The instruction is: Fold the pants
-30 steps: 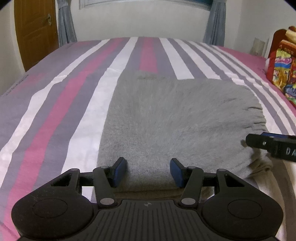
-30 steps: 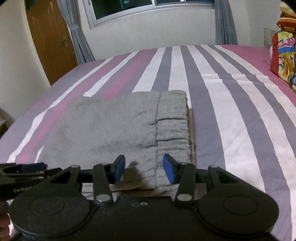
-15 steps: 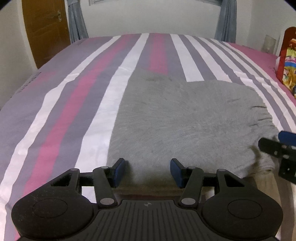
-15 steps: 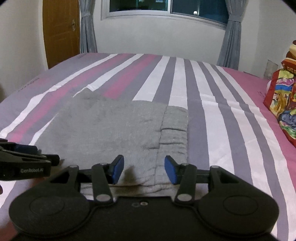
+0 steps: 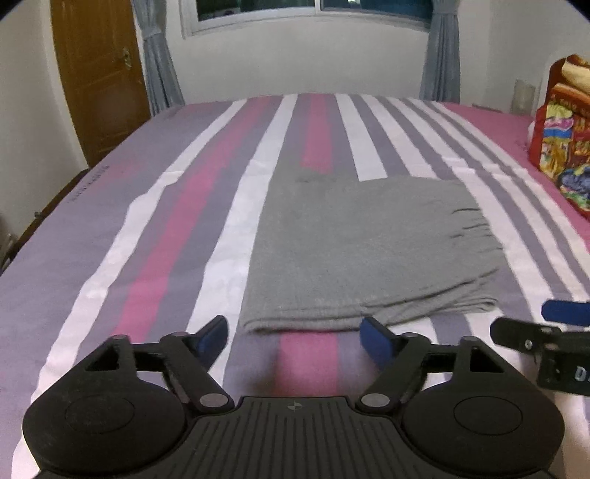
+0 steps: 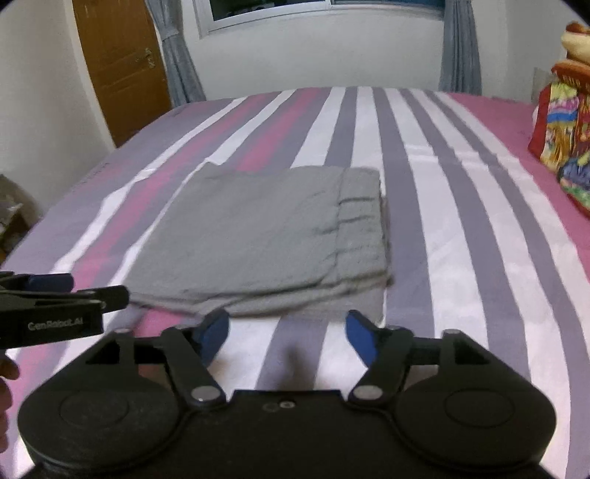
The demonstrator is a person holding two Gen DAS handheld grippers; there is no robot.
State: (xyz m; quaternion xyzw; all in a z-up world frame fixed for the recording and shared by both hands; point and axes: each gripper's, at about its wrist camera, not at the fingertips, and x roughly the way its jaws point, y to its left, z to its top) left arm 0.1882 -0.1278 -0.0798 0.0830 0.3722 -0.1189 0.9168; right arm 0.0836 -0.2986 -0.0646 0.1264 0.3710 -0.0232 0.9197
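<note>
One pair of grey pants (image 5: 365, 250) lies folded into a flat rectangle on the bed (image 5: 110, 235), around the middle of its width and close to the near edge, the gathered waistband toward the right side. Two grippers hang above the near edge, both clear of the cloth. The left gripper (image 5: 295, 337) has just been opening its jaws; they stand wide with only bedsheet between them. The right gripper (image 6: 285, 331) has likewise just spread wide and grips nothing.

The bed carries one sheet striped pink, white and grey-purple. One colourful bag (image 6: 564, 147) sits at the right edge. Behind the far edge are a white wall, one window (image 5: 313, 11) flanked by two grey curtains (image 5: 158, 62), and one brown wooden door (image 6: 121, 62) at left.
</note>
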